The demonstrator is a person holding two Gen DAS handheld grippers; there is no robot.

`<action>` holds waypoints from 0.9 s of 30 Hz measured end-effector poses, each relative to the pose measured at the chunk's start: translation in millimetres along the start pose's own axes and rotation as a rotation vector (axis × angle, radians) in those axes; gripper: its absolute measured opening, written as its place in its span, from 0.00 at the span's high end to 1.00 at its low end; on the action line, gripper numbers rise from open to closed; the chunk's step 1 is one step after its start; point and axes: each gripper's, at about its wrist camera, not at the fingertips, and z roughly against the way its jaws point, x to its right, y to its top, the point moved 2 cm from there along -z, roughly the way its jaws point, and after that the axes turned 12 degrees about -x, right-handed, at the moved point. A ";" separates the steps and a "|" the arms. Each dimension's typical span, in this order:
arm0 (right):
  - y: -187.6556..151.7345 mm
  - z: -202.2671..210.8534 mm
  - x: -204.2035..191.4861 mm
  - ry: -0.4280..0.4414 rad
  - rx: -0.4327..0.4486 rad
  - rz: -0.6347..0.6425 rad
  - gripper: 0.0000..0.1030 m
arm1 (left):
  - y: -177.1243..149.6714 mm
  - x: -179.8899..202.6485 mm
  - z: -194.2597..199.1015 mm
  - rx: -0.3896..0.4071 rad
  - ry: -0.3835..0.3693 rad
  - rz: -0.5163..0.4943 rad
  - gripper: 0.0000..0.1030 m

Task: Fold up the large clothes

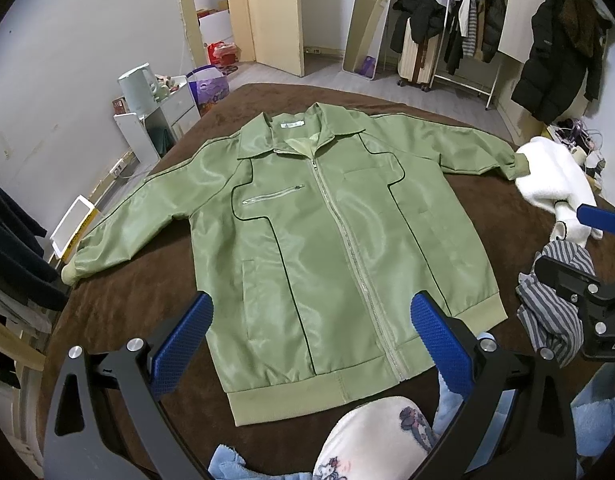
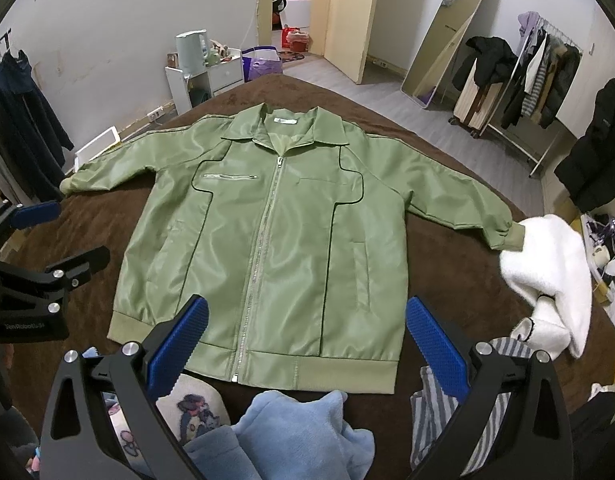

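Left wrist view: the green jacket point(image 1: 307, 240) lies flat, front up and zipped, in the middle of the brown bed point(image 1: 127, 304), collar toward 12 o'clock, hem toward 6, sleeves spread to 9 and 2 o'clock. That open spread looks like the starting layout for folding, with nothing folded yet. The left tool point(image 1: 311, 340) hangs above the hem, spread wide and holding nothing. At 3 o'clock sit a white garment point(image 1: 555, 184) and a striped garment point(image 1: 551, 312), probably waiting their turn, with the right tool point(image 1: 587, 272) over them.

Right wrist view: the right tool point(image 2: 307, 340), likewise wide apart and empty, hovers over the hem. The jacket fills the centre. A blue fleece point(image 2: 299, 428) lies at 6 o'clock just below the hem, and the white garment touches the sleeve cuff at 3 o'clock.
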 end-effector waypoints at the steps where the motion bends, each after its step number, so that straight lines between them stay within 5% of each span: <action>1: -0.4 -0.2 1.2 0.000 0.001 -0.001 0.05 | 0.3 0.0 -0.5 -0.001 0.003 -0.001 0.06; 14: 7.7 0.7 13.1 0.002 0.006 -0.023 0.05 | 13.6 7.0 -11.2 -0.009 -0.011 -0.022 0.06; 27: 39.3 -27.1 67.7 -0.027 0.022 -0.129 0.05 | 84.6 45.0 -65.5 -0.027 -0.056 -0.122 0.06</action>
